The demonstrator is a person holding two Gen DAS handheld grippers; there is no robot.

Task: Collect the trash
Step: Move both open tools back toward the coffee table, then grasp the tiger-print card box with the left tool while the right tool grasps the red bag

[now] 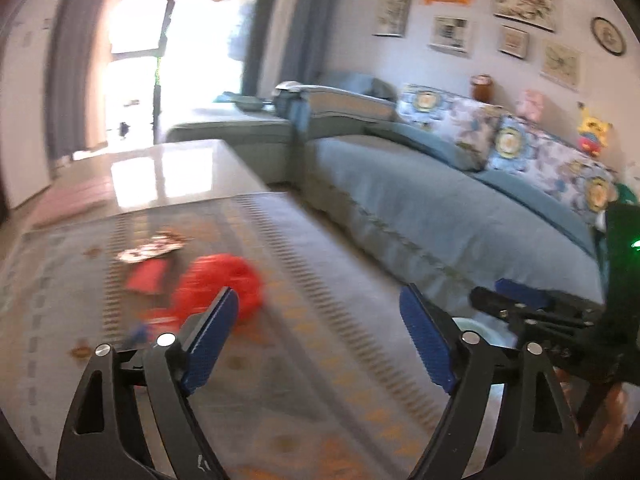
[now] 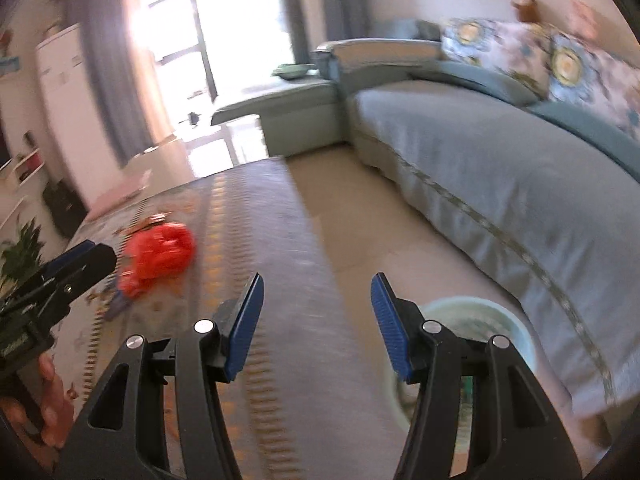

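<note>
hovering left gripper (image 1: 316,304) spread, right gripper (image 2: 318,294) spread, red bag (image 1: 218,286) on table (image 1: 320,248)

R gripper (image 2: 317,322) jaws wide, empty | red bag (image 2: 162,254) on table (image 2: 280,280) | bin (image 2: 480,320) below

- The left gripper (image 1: 316,316) is showing black triangular-cutout arms, round silver screws and ribbed blue pads (image 1: 426,338).
- The right gripper (image 2: 318,312) is looking identical.
- Bare skin of the left hand (image 2: 52,396) is showing beside a green board.
</note>
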